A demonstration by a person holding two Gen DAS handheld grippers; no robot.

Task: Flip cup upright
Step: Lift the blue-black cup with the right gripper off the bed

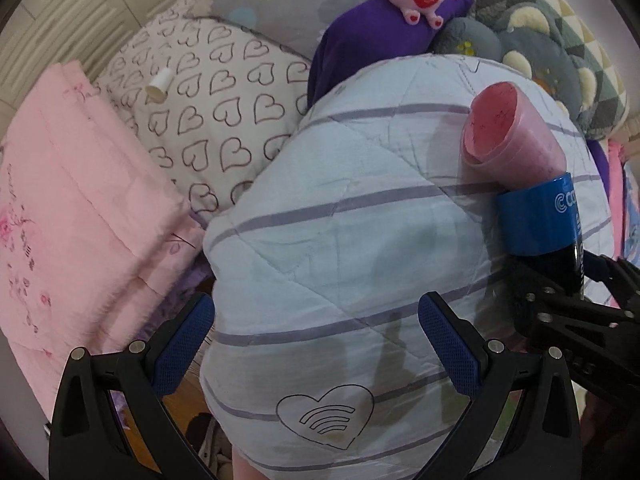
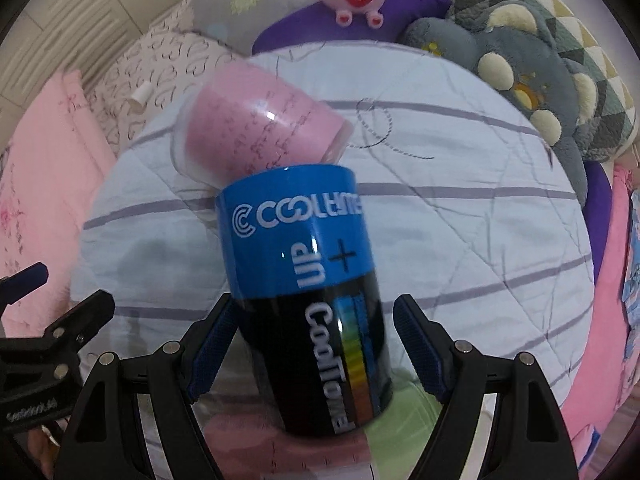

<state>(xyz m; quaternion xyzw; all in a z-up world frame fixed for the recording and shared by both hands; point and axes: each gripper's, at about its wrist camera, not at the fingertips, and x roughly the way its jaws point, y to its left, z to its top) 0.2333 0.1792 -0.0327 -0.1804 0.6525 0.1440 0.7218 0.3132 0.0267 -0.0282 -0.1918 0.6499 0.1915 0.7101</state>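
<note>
We see the cup [image 2: 260,128] lying on its side on the striped quilt [image 2: 460,240], a pink cup with a clear rim. Its wall touches the top end of the can [image 2: 304,300], a blue-and-black cylinder marked "CoolTowel".

Right gripper [image 2: 316,348]: jaws spread wide. The can sits between them, left pad near its side and a clear gap at the right pad, so we judge it unclamped and holding nothing.

Left gripper [image 1: 316,344]: jaws wide apart over bare quilt, nothing between them, well apart from the cup.

Step in hand, our judgement: the cup is not yet grasped.
1. Clear the can from between the right pads, or use the left gripper instead.
2. Pinch the cup wall near mid-height; the thin plastic may buckle if squeezed hard.
3. Rotate it mouth-up and set it down gently: the quilt is soft and domed, so a tilted release risks tipping.

View differences: the left view shows the cup's open mouth [image 1: 492,120], facing left. The right view shows only the cup's outer wall, but gives the can label and the jaw gaps. The left view shows the can [image 1: 540,216] from the side, partly behind the right gripper's frame.
</note>
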